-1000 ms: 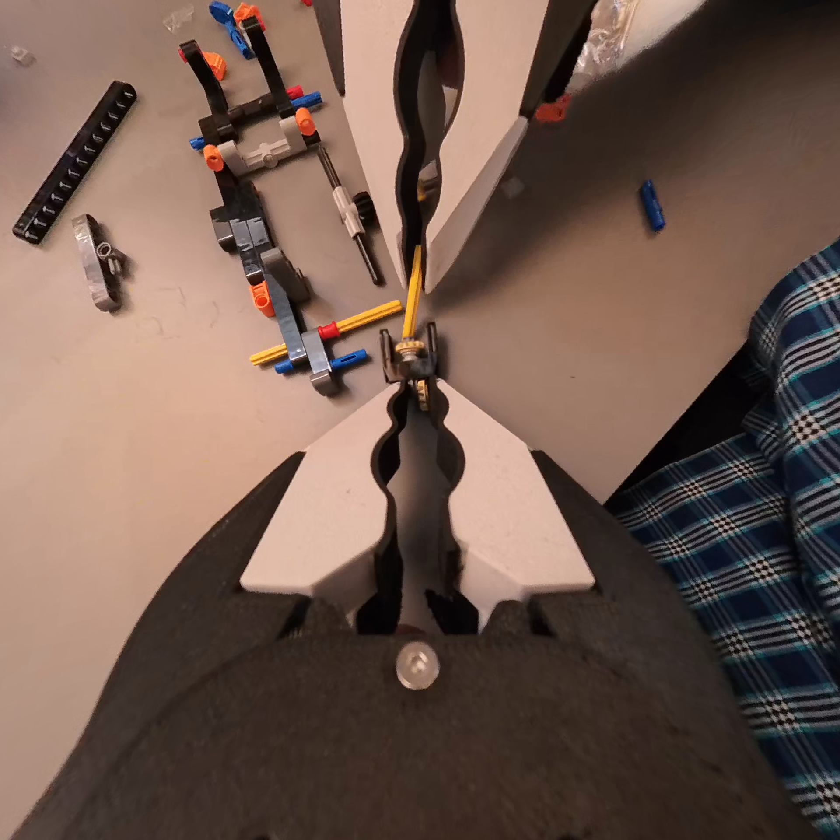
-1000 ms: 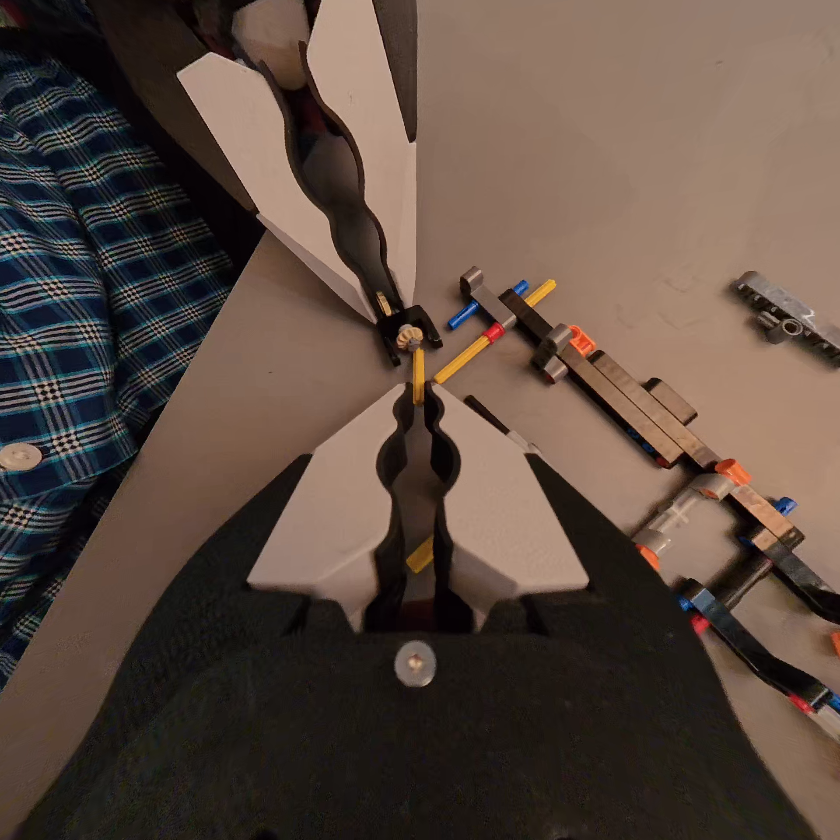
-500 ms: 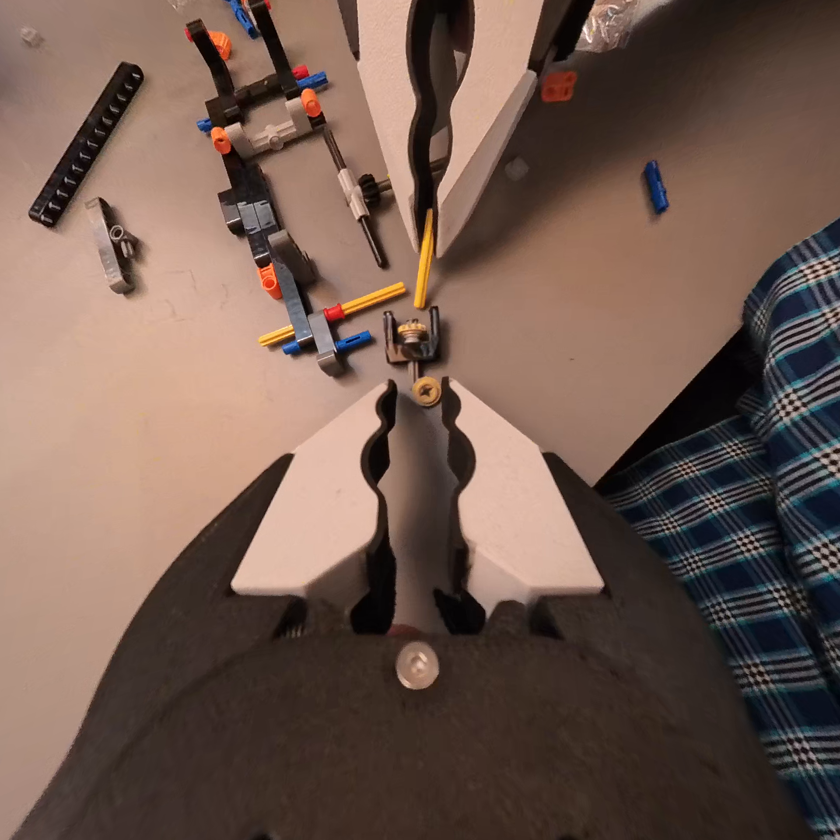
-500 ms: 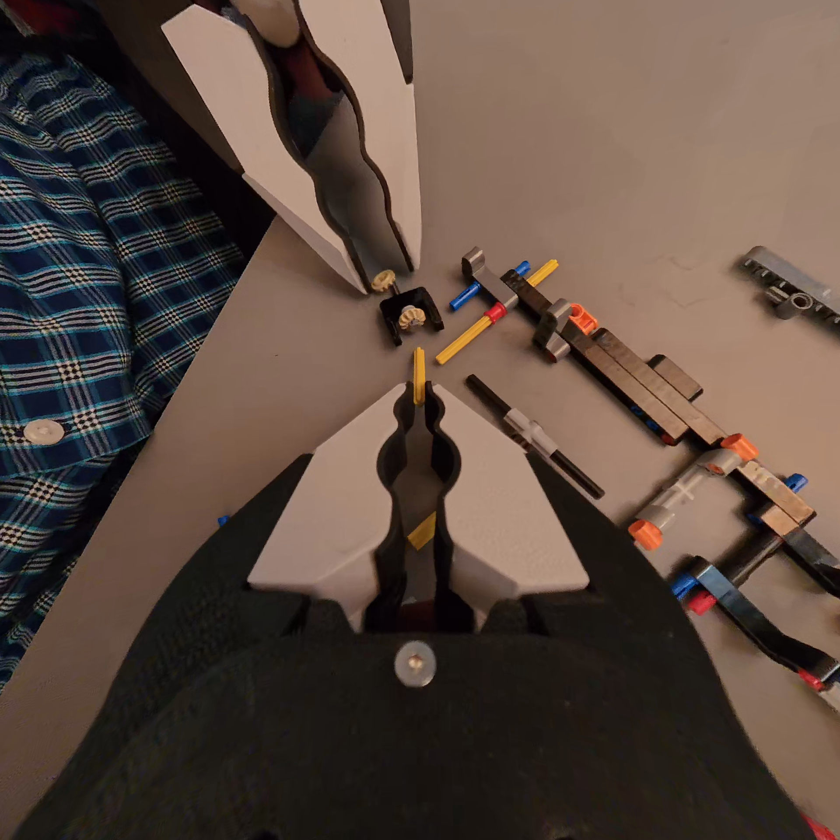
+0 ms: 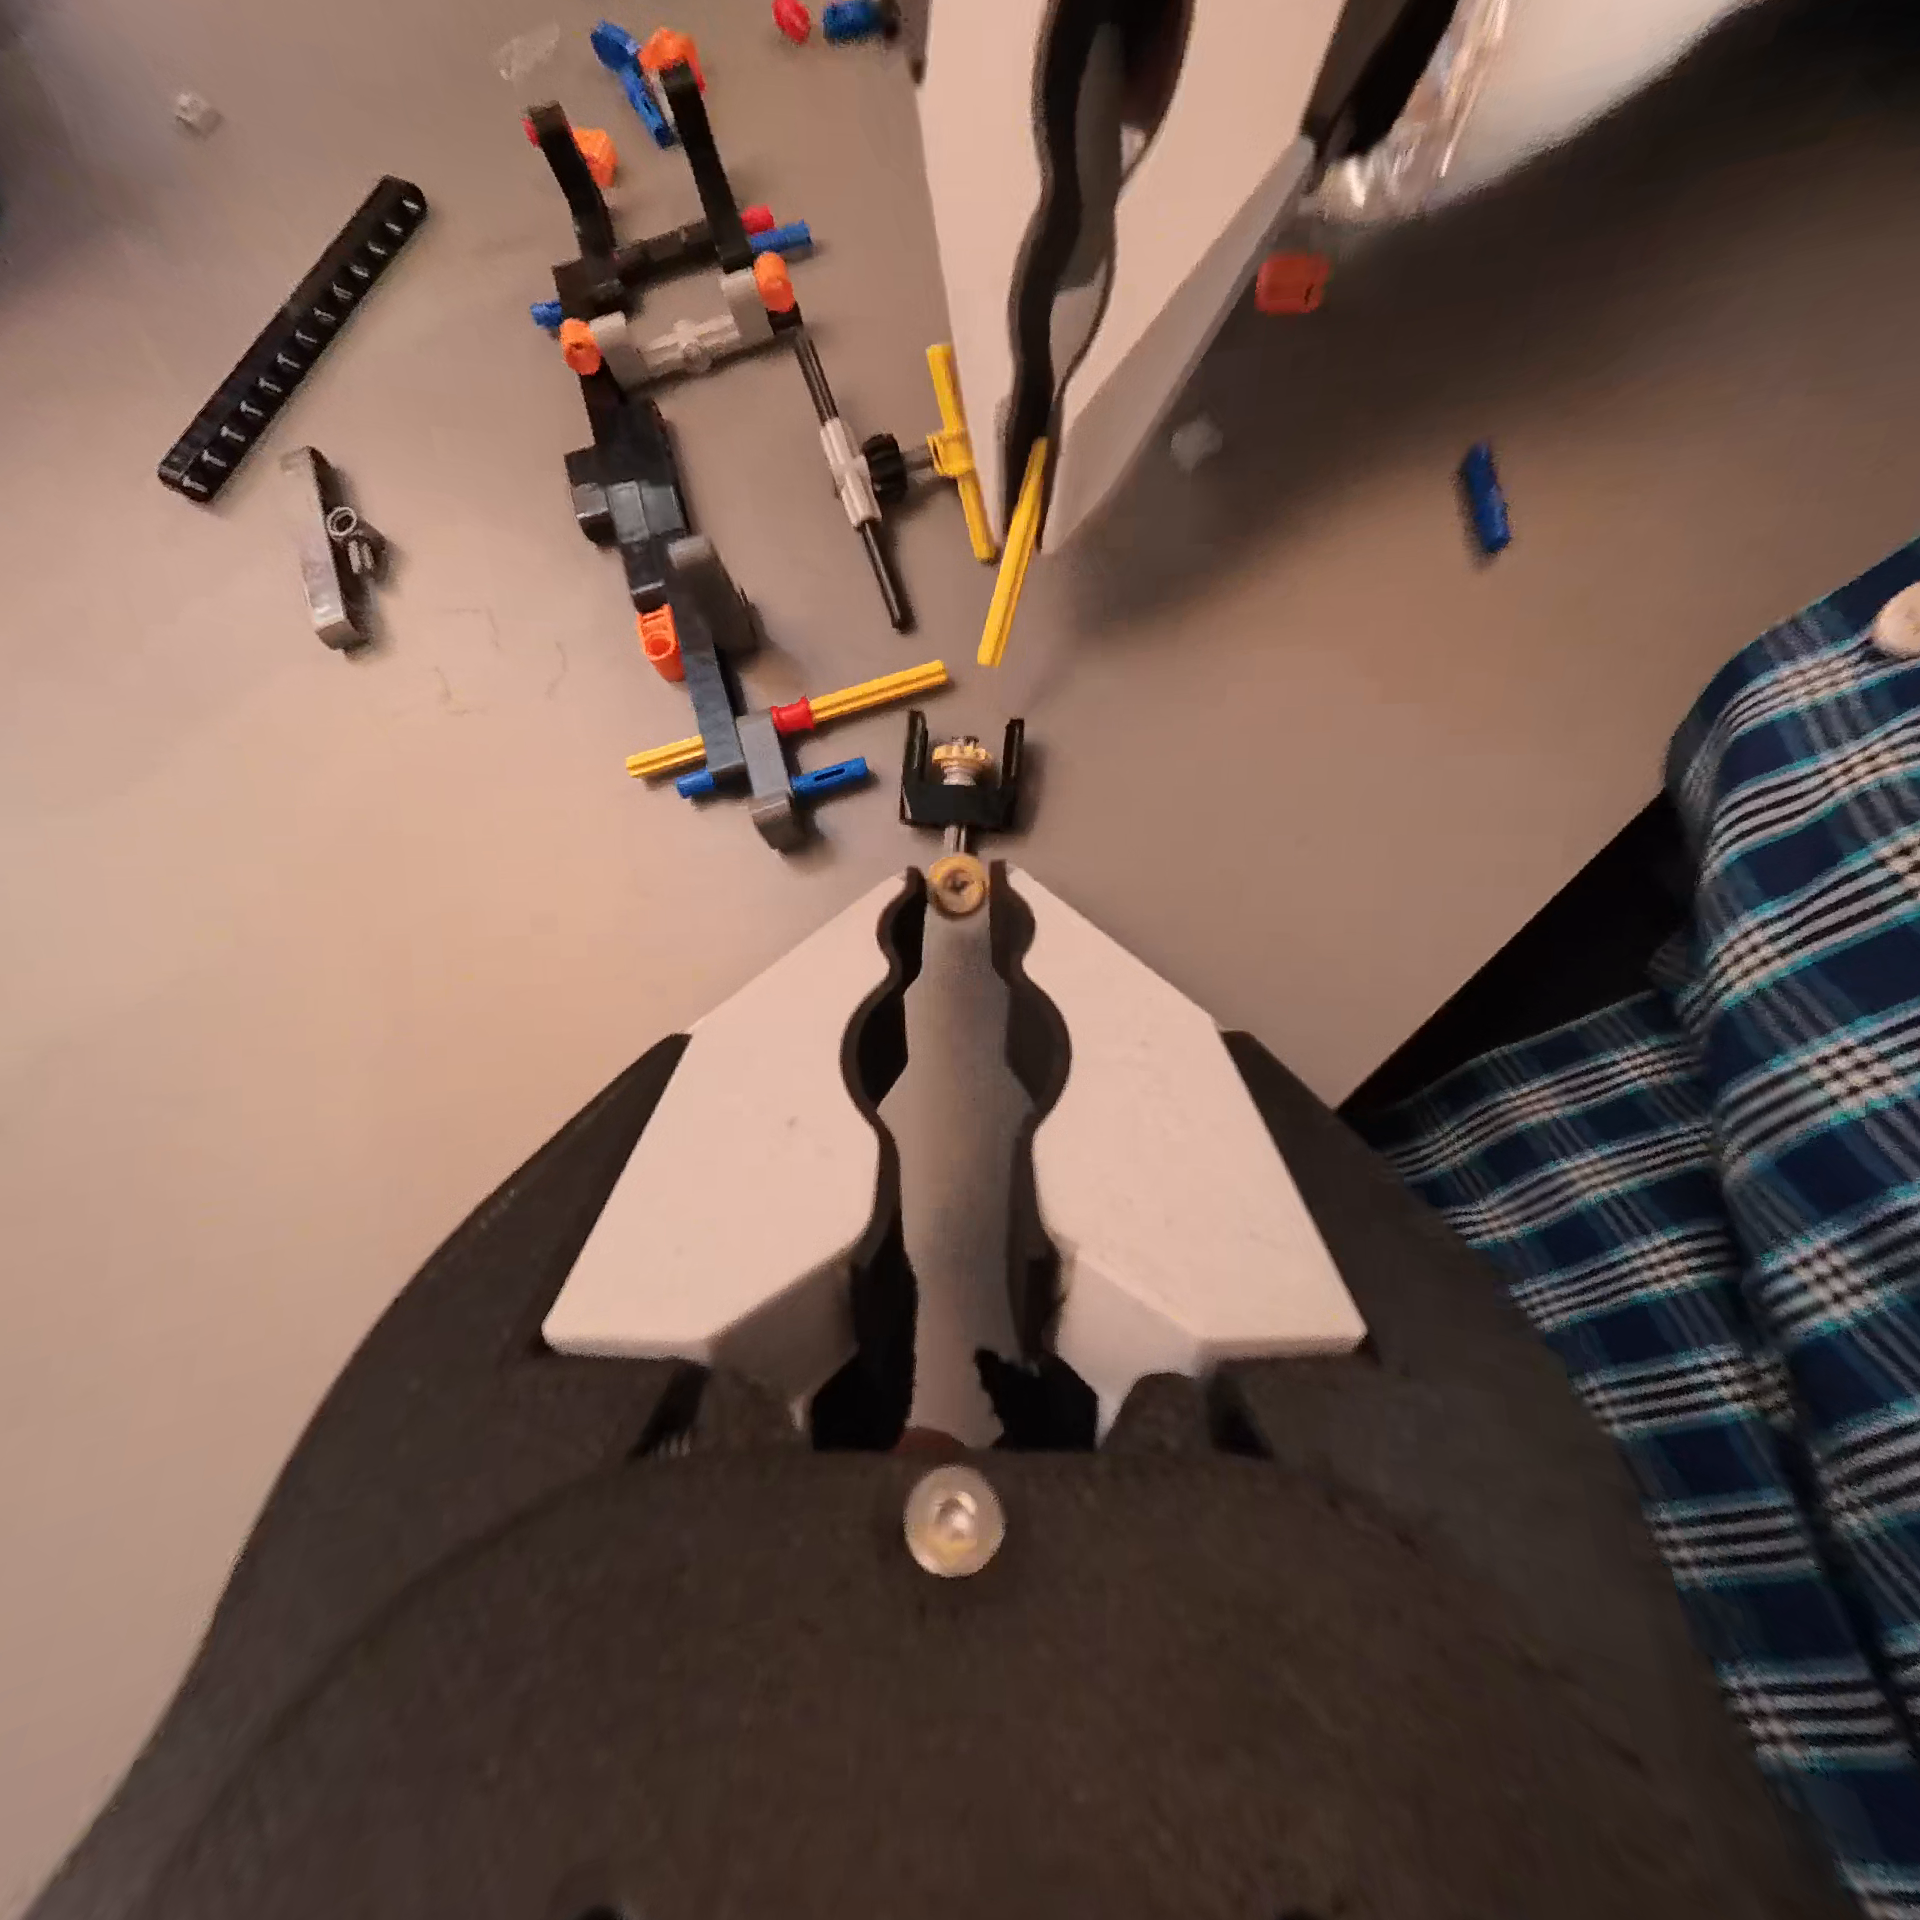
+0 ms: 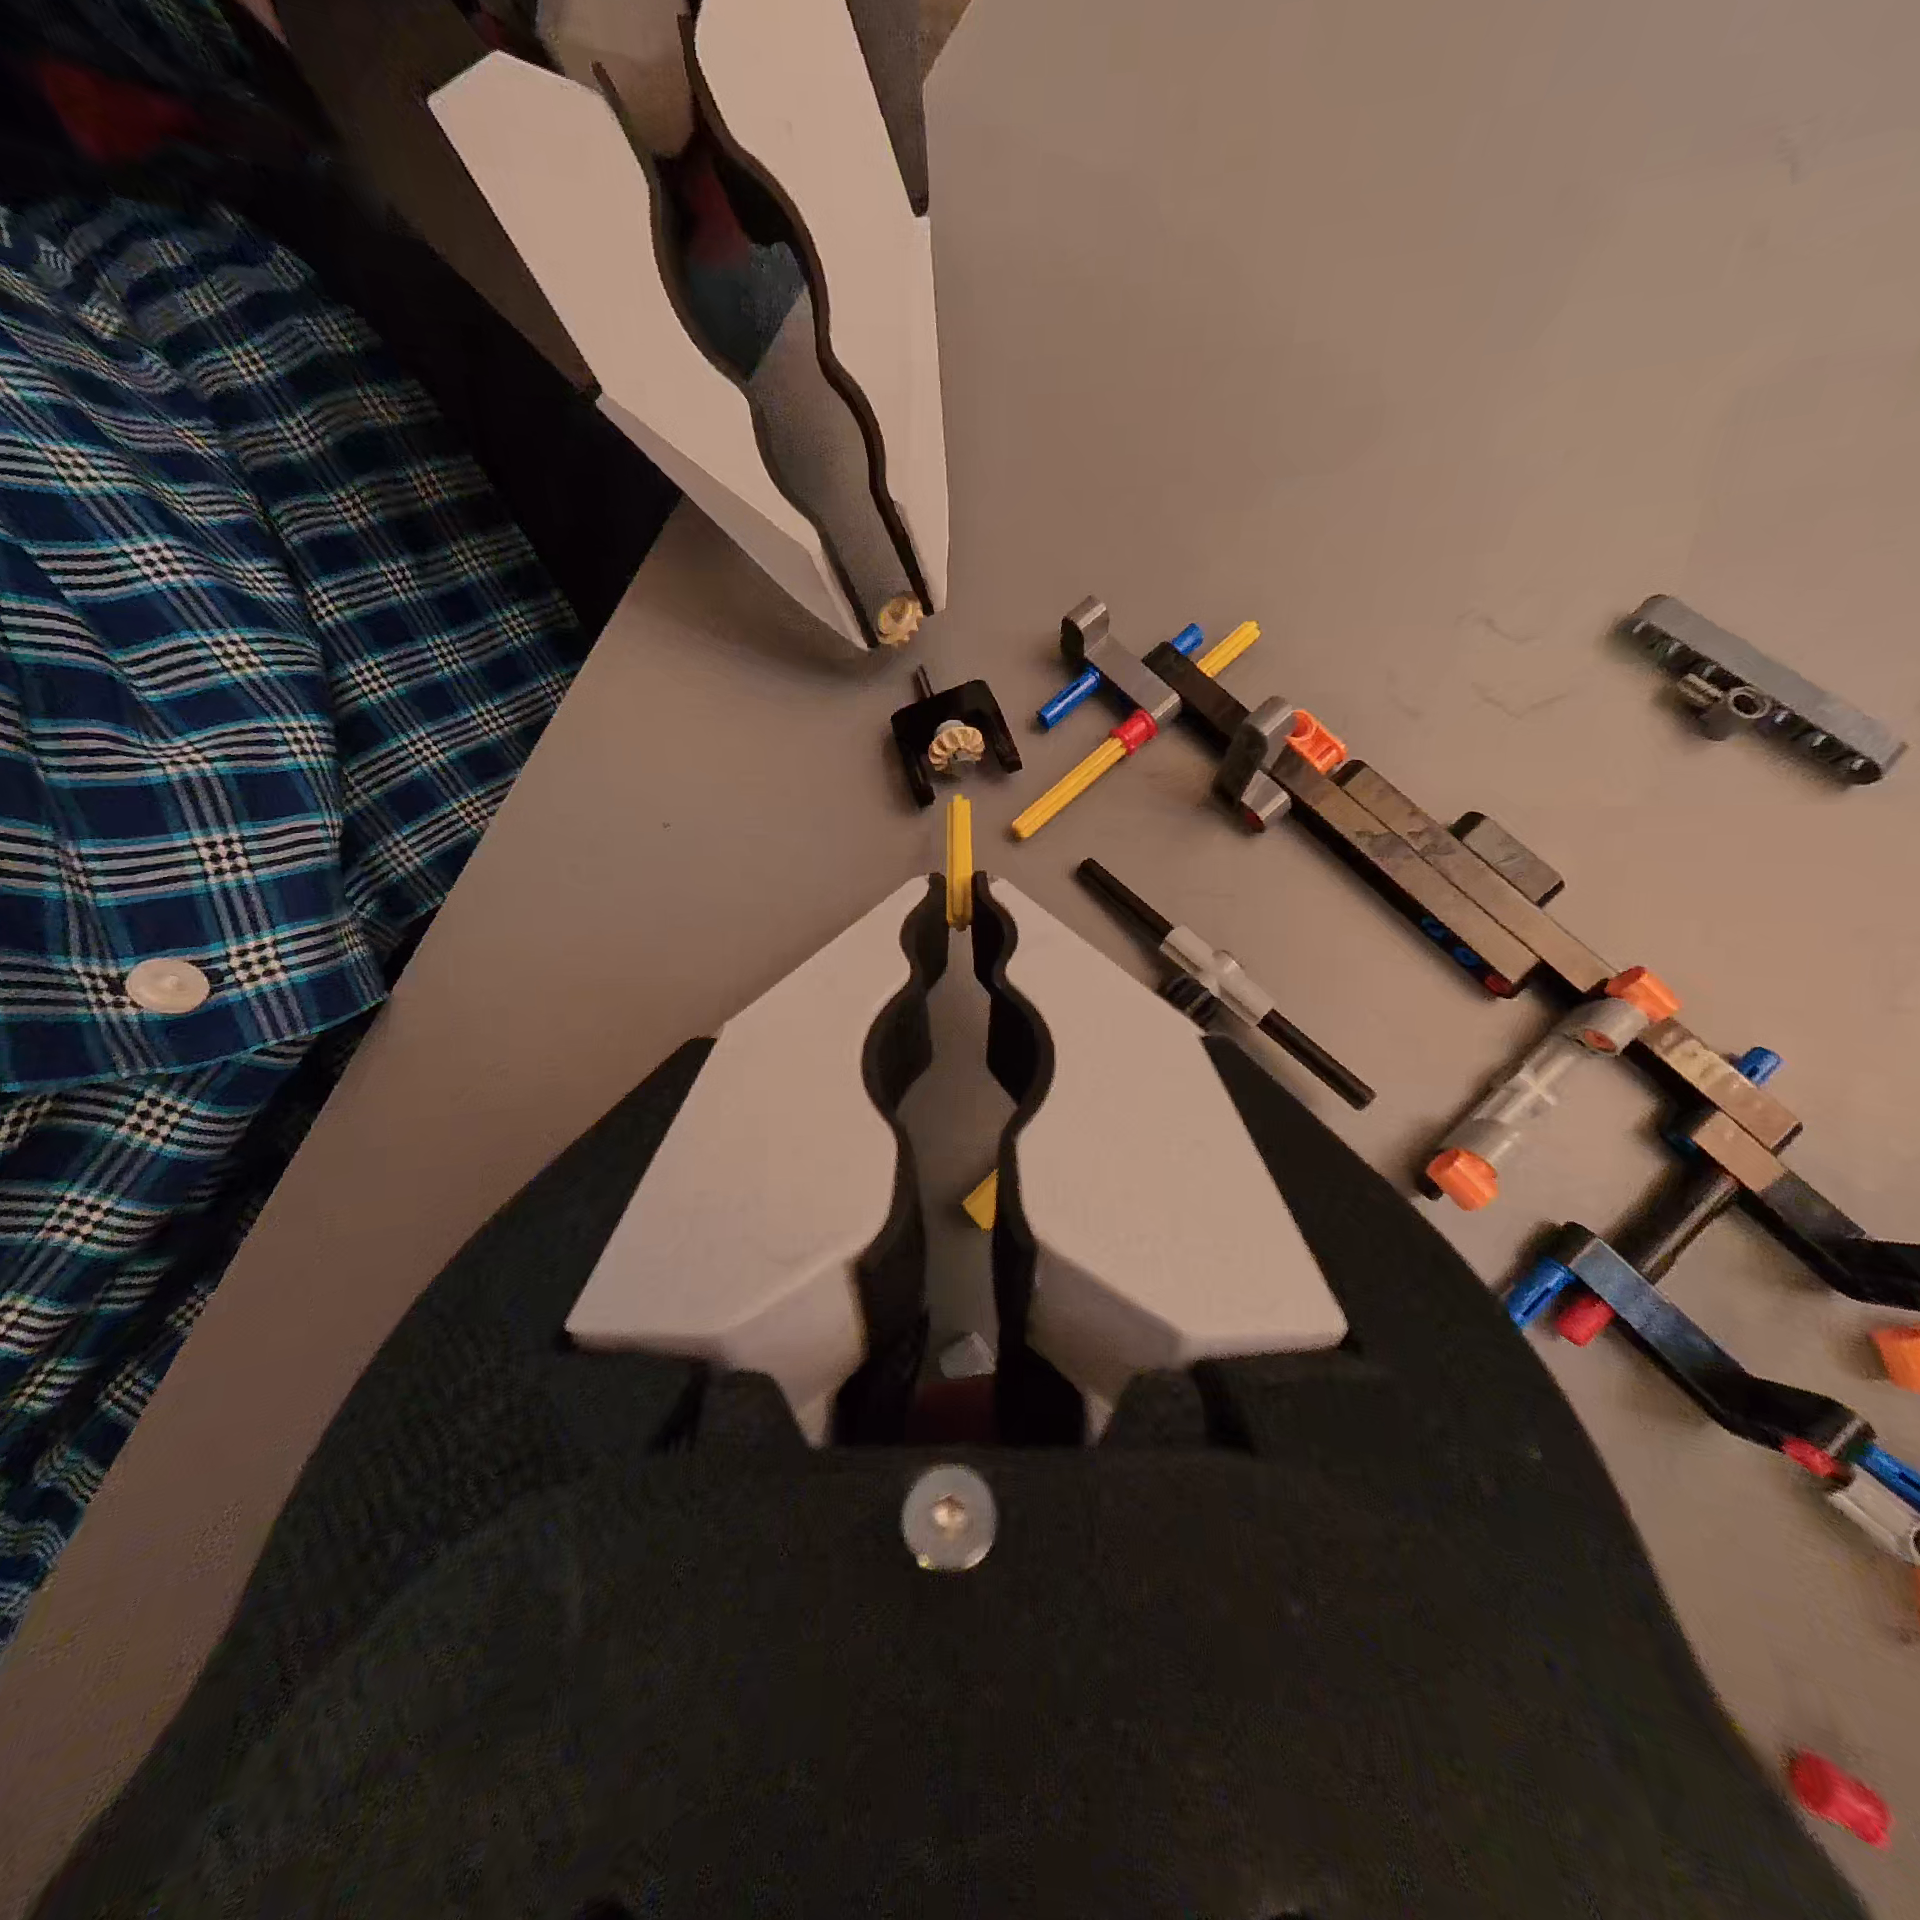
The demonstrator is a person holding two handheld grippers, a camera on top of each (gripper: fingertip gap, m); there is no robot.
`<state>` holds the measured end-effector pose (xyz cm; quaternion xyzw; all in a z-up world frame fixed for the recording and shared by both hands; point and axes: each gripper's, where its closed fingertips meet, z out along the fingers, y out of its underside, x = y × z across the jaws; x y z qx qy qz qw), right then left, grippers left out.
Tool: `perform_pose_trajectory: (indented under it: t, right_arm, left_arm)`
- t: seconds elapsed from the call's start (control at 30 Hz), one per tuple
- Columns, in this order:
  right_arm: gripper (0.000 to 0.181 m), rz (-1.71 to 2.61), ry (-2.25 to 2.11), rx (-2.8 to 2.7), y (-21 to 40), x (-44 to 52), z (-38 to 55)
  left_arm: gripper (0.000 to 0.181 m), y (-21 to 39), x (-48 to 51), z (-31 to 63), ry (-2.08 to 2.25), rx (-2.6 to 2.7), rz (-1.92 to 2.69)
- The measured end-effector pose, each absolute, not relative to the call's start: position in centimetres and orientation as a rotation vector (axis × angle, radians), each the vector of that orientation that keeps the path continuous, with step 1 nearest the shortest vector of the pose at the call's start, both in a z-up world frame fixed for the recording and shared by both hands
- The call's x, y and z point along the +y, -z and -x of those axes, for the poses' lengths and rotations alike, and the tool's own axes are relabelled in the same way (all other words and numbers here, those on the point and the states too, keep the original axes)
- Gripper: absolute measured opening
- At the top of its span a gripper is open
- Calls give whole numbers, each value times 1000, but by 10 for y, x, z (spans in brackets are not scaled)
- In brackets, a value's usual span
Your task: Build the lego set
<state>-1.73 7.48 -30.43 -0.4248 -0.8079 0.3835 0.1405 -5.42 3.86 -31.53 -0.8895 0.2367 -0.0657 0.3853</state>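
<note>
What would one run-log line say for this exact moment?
left gripper: shut on tan gear | right gripper: shut on yellow axle | black bracket: on table, axle not inserted

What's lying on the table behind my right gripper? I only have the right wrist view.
Observer: A yellow cross-shaped axle piece lies flat just beside the right gripper, hidden from your camera.
Operator: Anything on the gripper's other side?
Observer: A blue pin lies alone there.
Operator: And out past the grey beam?
Observer: A long black beam lies next to the grey beam, not touching it.
</note>
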Motion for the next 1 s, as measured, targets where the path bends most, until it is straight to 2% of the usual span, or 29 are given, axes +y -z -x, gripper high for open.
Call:
perform_pose_trajectory:
  t: [0.33, 0.47, 0.77, 0.87, 1.0]
  right_arm:
    - [2, 1196, -1208, -2158, 273, 72, 17]
    - [2, 1135, -1280, -2065, 254, 66, 18]
    - [2, 1084, -1455, -1799, 206, 70, 21]
    - [2, 1083, -1488, -1775, 199, 72, 19]
    - [2, 1127, -1427, -1821, 210, 80, 12]
  left_arm:
    - [9, 271, 51, 38, 663, 355, 2079]
    - [9, 243, 57, 31, 990, 199, 1909]
    - [8, 192, 68, 28, 1410, -35, 1452]
    - [9, 189, 70, 28, 1453, -69, 1386]
    - [9, 203, 70, 31, 1344, -25, 1524]
